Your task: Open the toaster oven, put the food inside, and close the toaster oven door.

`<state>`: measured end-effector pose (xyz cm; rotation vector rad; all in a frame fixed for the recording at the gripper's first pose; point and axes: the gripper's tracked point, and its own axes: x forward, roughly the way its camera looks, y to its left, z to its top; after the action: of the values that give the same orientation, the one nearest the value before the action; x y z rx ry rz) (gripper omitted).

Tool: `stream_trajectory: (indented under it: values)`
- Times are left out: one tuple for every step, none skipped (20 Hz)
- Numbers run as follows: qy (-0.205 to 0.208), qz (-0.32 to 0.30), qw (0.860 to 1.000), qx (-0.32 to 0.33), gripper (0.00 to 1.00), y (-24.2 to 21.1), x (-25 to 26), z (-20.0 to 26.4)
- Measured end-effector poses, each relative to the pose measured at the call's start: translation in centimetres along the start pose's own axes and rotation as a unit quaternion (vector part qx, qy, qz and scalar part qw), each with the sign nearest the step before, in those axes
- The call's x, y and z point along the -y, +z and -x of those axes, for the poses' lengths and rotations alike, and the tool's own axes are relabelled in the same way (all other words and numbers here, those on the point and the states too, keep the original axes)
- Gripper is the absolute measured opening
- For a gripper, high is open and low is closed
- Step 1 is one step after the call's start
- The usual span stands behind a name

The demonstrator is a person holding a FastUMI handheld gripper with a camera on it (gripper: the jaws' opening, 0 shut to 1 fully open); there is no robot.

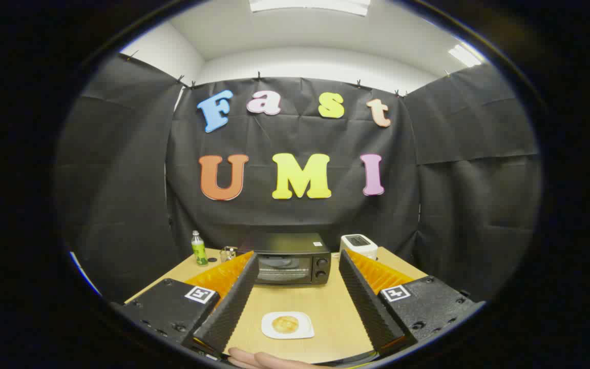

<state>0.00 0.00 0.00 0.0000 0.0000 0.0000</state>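
In the gripper view, the jaws are held spread wide and empty above the light wooden desk [325, 302]. Low in the frame between them, a round golden bun [285, 324] is seen on a white square plate [288, 325]. Mid-frame beyond, the black metal toaster oven [292, 265] is closed, probably to be opened first.

At the back of the wooden surface [325, 307], a white pop-up toaster [359, 245] sits against the black cloth wall [295, 215]. Well off to the toaster's left stands an upright green bottle [199, 249] with a pale cap, and just beside the bottle, on the toaster's side of it, a small clear glass [227, 253]. Above the wall, ceiling lights [309, 5] glow.
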Motion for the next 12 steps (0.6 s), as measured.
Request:
stream_trajectory:
  values:
    - [0.001, -0.001, 1.000, -0.001, 1.00, -0.17, -0.01, -0.07]
    - [0.002, 0.000, 1.000, -0.003, 1.00, -0.26, 0.00, -0.10]
    - [0.004, 0.000, 1.000, -0.003, 1.00, -0.33, -0.13, -0.06]
    - [0.005, 0.000, 1.000, -0.003, 1.00, -0.33, -0.12, 0.03]
    - [0.005, 0.000, 1.000, -0.003, 1.00, -0.36, -0.02, 0.03]
    - [0.006, -0.002, 1.000, -0.002, 1.00, -0.33, 0.01, 0.04]
    - [0.007, -0.004, 1.000, -0.003, 1.00, -0.46, -0.03, 0.03]
    - [0.009, -0.005, 1.000, -0.005, 1.00, -0.58, -0.07, 0.07]
    - [0.011, -0.007, 1.000, -0.007, 1.00, -0.75, -0.10, 0.03]
    - [0.012, -0.007, 1.000, -0.009, 1.00, -0.82, -0.05, -0.03]
    - [0.012, -0.008, 1.000, -0.011, 1.00, -0.94, 0.06, -0.06]
    - [0.011, -0.009, 1.000, -0.013, 1.00, -0.99, 0.21, -0.03]
